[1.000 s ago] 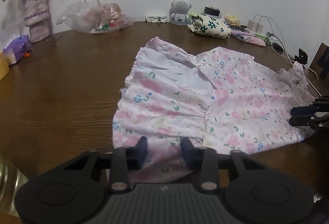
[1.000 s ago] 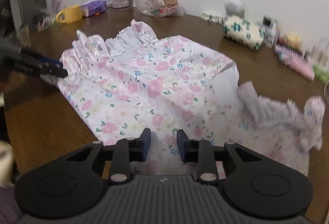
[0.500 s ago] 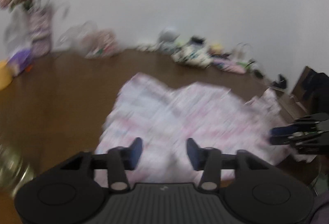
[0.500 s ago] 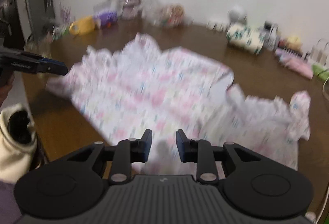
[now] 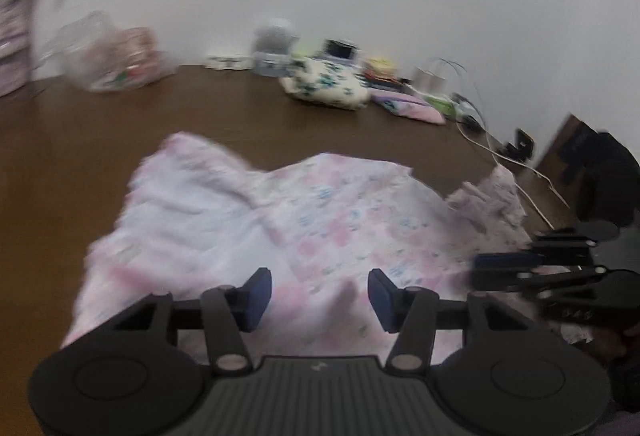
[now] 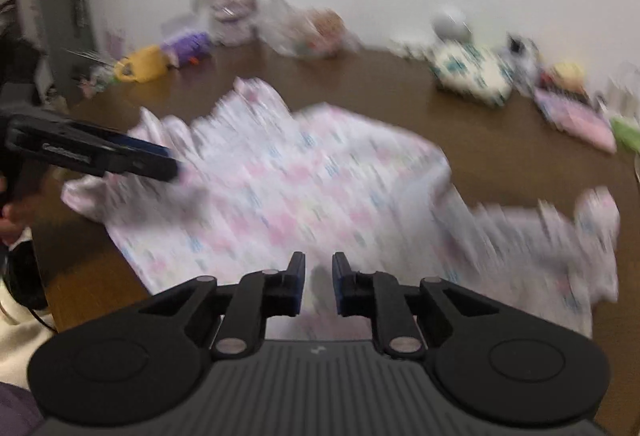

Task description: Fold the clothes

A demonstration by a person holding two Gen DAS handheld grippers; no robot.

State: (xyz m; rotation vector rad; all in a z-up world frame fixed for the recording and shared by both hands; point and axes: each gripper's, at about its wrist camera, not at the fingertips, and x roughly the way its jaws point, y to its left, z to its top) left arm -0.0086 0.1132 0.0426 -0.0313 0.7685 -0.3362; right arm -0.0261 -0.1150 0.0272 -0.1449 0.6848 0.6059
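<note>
Both grippers have lifted away from the garment since a second ago: then their fingertips sat low over its near hem, and now each hovers above it with the cloth lying loose on the table. The left gripper [image 5: 319,294] has also widened, its blue-padded fingers [image 5: 256,292] standing well apart with nothing between them. The right gripper [image 6: 318,288] keeps a narrower gap, its fingers parted and holding nothing (cloth shows through the gap, below it rather than in it).

The floral dress [image 6: 288,188], white with pink and blue flowers, lies spread on the brown wooden table [image 5: 80,140], partly folded over itself, with a ruffled portion [image 6: 560,236] trailing off to the right in the right wrist view. In the left wrist view the right gripper comes in from the right edge, over the dress's right side; in the right wrist view the left gripper comes in from the left, its tip over the ruffled left edge.

Along the far edge of the table, by the white wall, stand a vase of flowers [image 6: 228,8], a clear plastic bag [image 5: 108,60], a small white round-headed gadget [image 5: 276,44], a floral pouch [image 5: 324,90] and some cables [image 5: 480,140]. Both views are motion-blurred.
</note>
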